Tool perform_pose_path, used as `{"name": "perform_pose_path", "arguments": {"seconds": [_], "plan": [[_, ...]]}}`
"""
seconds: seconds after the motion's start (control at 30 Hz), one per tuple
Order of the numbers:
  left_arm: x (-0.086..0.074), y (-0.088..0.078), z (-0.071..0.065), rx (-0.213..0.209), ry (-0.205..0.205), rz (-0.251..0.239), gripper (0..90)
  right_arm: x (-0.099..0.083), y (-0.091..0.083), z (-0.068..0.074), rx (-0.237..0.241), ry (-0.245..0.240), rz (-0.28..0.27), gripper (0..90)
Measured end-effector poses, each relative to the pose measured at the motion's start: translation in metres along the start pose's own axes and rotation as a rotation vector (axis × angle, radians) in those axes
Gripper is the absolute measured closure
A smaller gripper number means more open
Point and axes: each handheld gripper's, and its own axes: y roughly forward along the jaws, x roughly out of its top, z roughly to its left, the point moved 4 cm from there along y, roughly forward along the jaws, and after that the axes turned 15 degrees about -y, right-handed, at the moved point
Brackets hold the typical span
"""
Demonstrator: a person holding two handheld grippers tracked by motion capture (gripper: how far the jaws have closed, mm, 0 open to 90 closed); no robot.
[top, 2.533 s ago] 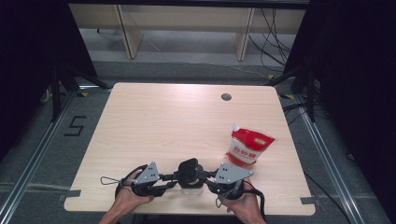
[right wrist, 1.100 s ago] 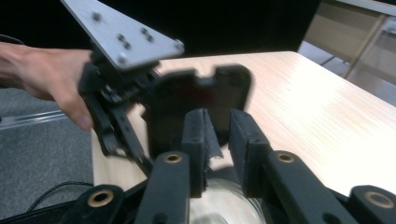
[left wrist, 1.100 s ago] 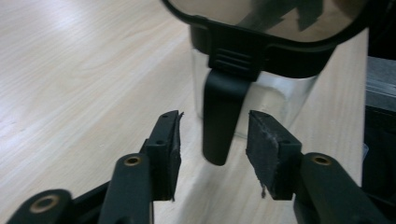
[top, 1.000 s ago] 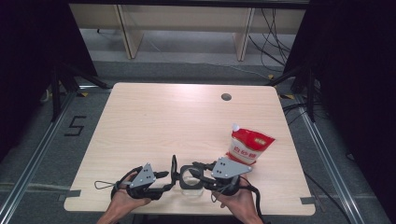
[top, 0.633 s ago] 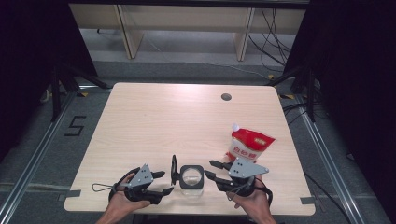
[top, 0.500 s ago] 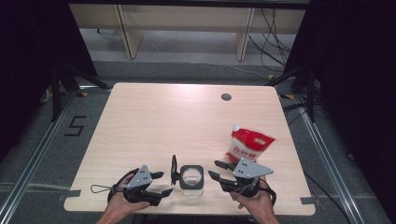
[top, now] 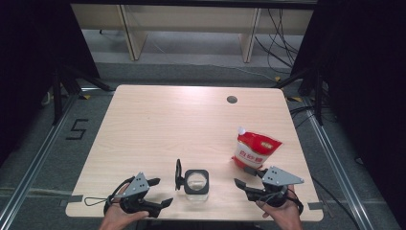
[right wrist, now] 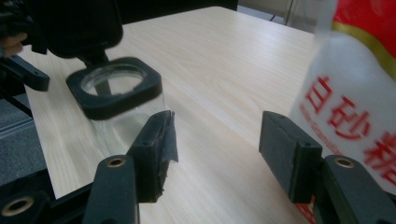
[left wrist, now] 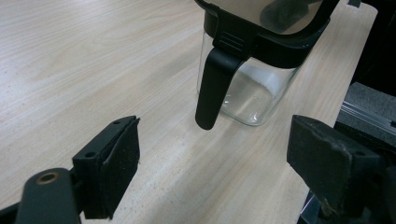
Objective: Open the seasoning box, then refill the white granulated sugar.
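In the high view, the left hand [top: 122,215] enters from the bottom edge at lower left, its left gripper [top: 160,191] angled toward the right of the frame. Its jaws have just been opening and now stand wide apart with nothing between them. The right hand [top: 282,213] comes in at lower right; the right gripper [top: 242,176] points to the upper left, its jaws likewise just opening, apart and empty.

The glass jar [top: 196,184] stands upright at bottom centre on the table [top: 167,124], between both grippers and touching neither. Its black lid [top: 178,173] is flipped up on the jar's left side. The red sugar pouch [top: 255,151] stands just above the right gripper.
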Motion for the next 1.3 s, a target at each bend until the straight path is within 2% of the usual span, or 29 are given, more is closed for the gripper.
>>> {"name": "perform_pose_path", "arguments": {"seconds": [0.03, 0.1, 0.13, 0.2, 0.23, 0.27, 0.3, 0.37, 0.4, 0.43, 0.57, 0.6, 0.63, 0.67, 0.73, 0.77, 0.8, 0.83, 0.87, 0.9, 0.93, 0.97, 1.0, 1.03, 1.07, 1.13, 1.2, 1.23, 1.3], "plan": [[0.0, -0.001, 0.0, 0.0, 0.007, -0.003, 16.7, -0.003, -0.002, 0.001, 0.0, 0.032, 0.02, 43.4], [-0.002, -0.002, -0.001, 0.016, -0.024, -0.003, 16.7, -0.007, -0.005, -0.003, -0.016, 0.016, 0.017, 42.6], [-0.003, -0.003, -0.001, 0.017, -0.031, -0.006, 16.7, -0.008, -0.006, -0.001, -0.01, 0.047, 0.02, 42.2], [-0.003, -0.004, 0.0, 0.018, -0.011, -0.008, 16.7, -0.012, -0.008, -0.004, -0.008, 0.046, 0.025, 41.7], [-0.005, -0.005, -0.002, 0.02, -0.037, -0.007, 16.7, -0.015, -0.01, -0.007, -0.024, 0.042, 0.016, 40.9], [-0.005, -0.005, -0.002, 0.02, -0.037, -0.007, 16.7, -0.015, -0.01, -0.007, -0.024, 0.042, 0.016, 40.9], [-0.005, -0.006, -0.003, 0.022, -0.031, -0.013, 16.7, -0.018, -0.012, -0.007, -0.022, 0.06, 0.038, 40.5], [-0.005, -0.007, -0.003, 0.029, -0.02, -0.003, 16.7, -0.019, -0.013, -0.009, -0.022, 0.054, 0.045, 40.2], [-0.005, -0.007, -0.005, 0.024, -0.034, -0.007, 16.8, -0.02, -0.014, -0.008, -0.027, 0.068, 0.044, 40.0], [-0.005, -0.008, -0.003, 0.03, 0.004, 0.004, 16.8, -0.022, -0.016, -0.008, -0.043, 0.097, 0.057, 39.5], [-0.006, -0.006, -0.007, 0.032, -0.031, -0.003, 16.8, -0.025, -0.018, -0.013, -0.05, 0.08, 0.044, 37.7], [-0.006, -0.006, -0.006, 0.037, 0.008, -0.001, 16.7, -0.028, -0.021, -0.015, -0.055, 0.082, 0.043, 36.5], [-0.006, -0.006, -0.006, 0.037, 0.008, -0.001, 16.8, -0.028, -0.021, -0.015, -0.055, 0.082, 0.043, 36.5], [-0.006, -0.005, -0.007, 0.036, -0.004, -0.012, 16.8, -0.029, -0.025, -0.014, -0.064, 0.13, 0.067, 36.1], [-0.007, -0.006, -0.007, 0.04, -0.007, -0.003, 16.7, -0.033, -0.027, -0.02, -0.088, 0.111, 0.047, 32.7], [-0.008, -0.006, -0.008, 0.047, -0.024, -0.003, 16.7, -0.035, -0.029, -0.021, -0.094, 0.123, 0.056, 30.9], [-0.008, -0.005, -0.007, 0.055, -0.014, 0.0, 16.8, -0.036, -0.03, -0.022, -0.102, 0.158, 0.063, 28.7], [-0.008, -0.005, -0.008, 0.052, -0.025, -0.006, 16.7, -0.038, -0.032, -0.026, -0.118, 0.137, 0.063, 26.1], [-0.008, -0.004, -0.008, 0.054, -0.025, -0.012, 16.7, -0.041, -0.034, -0.029, -0.137, 0.174, 0.068, 24.3], [-0.008, -0.005, -0.006, 0.062, 0.003, -0.006, 16.7, -0.044, -0.034, -0.033, -0.147, 0.176, 0.059, 24.1], [-0.009, -0.004, -0.006, 0.069, -0.03, -0.007, 16.7, -0.046, -0.035, -0.033, -0.14, 0.201, 0.074, 24.0], [-0.009, -0.003, -0.006, 0.074, -0.033, -0.009, 16.7, -0.049, -0.034, -0.038, -0.153, 0.174, 0.063, 22.7], [-0.01, -0.002, -0.007, 0.074, -0.052, -0.025, 16.7, -0.049, -0.034, -0.038, -0.153, 0.174, 0.063, 22.7], [-0.01, -0.004, -0.005, 0.084, -0.025, -0.002, 16.7, -0.051, -0.033, -0.037, -0.15, 0.213, 0.057, 20.6], [-0.01, -0.003, -0.004, 0.078, -0.023, -0.003, 16.7, -0.054, -0.033, -0.043, -0.153, 0.184, 0.06, 19.4], [-0.01, -0.003, -0.006, 0.08, -0.044, -0.013, 16.7, -0.055, -0.032, -0.044, -0.166, 0.201, 0.057, 16.1], [-0.009, -0.004, -0.005, 0.075, 0.004, -0.008, 16.7, -0.055, -0.032, -0.046, -0.154, 0.189, 0.045, 16.1], [-0.009, -0.004, -0.005, 0.084, -0.004, -0.005, 16.7, -0.055, -0.032, -0.049, -0.161, 0.162, 0.044, 15.8], [-0.01, -0.002, -0.007, 0.077, -0.023, -0.005, 16.7, -0.055, -0.03, -0.048, -0.156, 0.187, 0.028, 15.7]]}}
